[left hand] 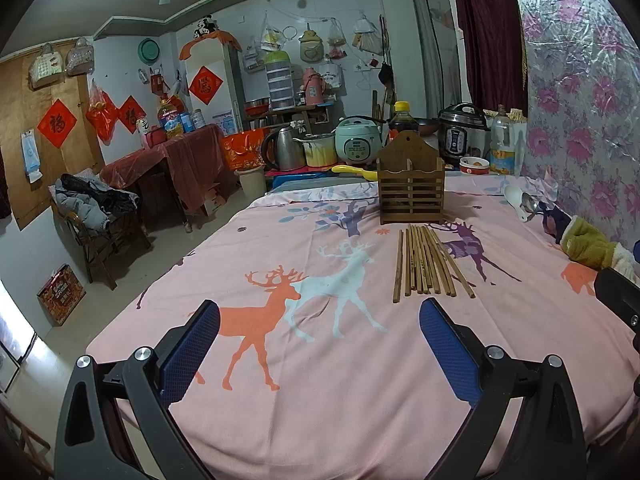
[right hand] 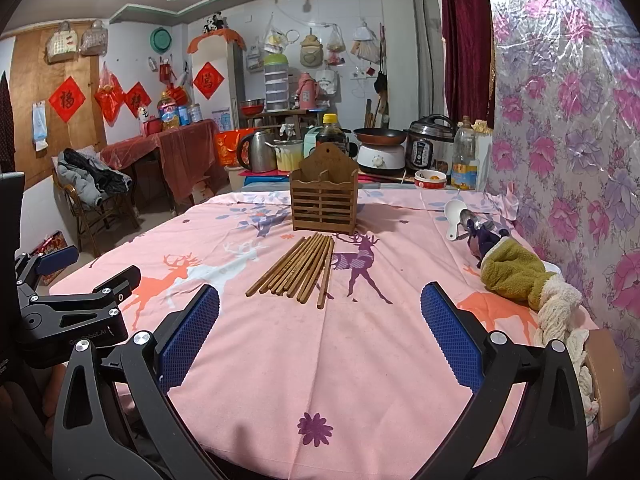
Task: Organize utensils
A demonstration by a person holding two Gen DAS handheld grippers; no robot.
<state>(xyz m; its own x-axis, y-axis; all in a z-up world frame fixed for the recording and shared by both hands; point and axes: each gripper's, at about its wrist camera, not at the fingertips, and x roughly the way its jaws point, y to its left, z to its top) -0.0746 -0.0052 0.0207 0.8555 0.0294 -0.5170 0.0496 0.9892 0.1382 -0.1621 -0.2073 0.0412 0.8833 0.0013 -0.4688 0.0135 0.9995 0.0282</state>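
Left wrist showed my left gripper point(left hand: 320, 320) gaping, chopsticks point(left hand: 428, 262) just ahead-right; right gripper point(right hand: 320, 308) also wide open, bundle ahead-left.

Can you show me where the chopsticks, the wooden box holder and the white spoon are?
chopsticks point(right hand: 298, 270): right wrist view, middle of the bundle.
wooden box holder point(right hand: 323, 204): right wrist view, slatted front wall.
white spoon point(right hand: 455, 212): right wrist view, its bowl.

on the tablecloth point(right hand: 280, 360) a bundle of chopsticks point(right hand: 296, 270) lies just in front of the upright holder point(right hand: 323, 201). two spoons point(right hand: 460, 218) lie well to the right, with a rumpled cloth point(right hand: 516, 274) just before them.
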